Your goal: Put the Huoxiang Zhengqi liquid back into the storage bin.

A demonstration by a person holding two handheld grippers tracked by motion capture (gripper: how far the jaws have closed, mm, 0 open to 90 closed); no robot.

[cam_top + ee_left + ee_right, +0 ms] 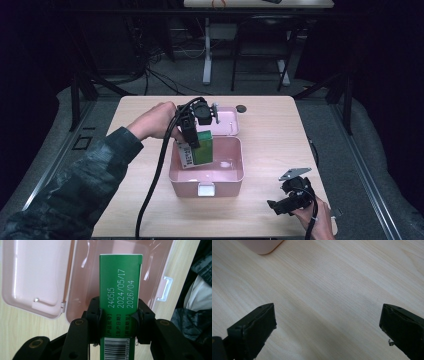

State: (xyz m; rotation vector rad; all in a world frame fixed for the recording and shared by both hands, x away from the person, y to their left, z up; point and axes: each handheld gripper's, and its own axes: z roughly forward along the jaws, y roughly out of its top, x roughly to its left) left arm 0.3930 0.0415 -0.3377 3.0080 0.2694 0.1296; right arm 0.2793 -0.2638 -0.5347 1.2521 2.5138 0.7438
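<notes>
A green carton (202,147) with a white barcode side hangs tilted over the open pink box (235,172). My left gripper (192,142) is shut on it from above. In the left gripper view the green carton (120,290) with printed dates stands between the black jaws, my left gripper (119,315) clamping its sides, above the pink box (80,282) and its flipped-back lid (32,272). My right gripper (280,205) rests low at the table's front right, open. In the right gripper view my right gripper (327,325) has its jaws wide apart over bare wood.
The pink box's lid (227,122) lies open behind it on the wooden table (270,130). A small dark round thing (242,108) sits near the table's far edge. A corner of the pink box (262,246) peeks in at the top left of the right gripper view.
</notes>
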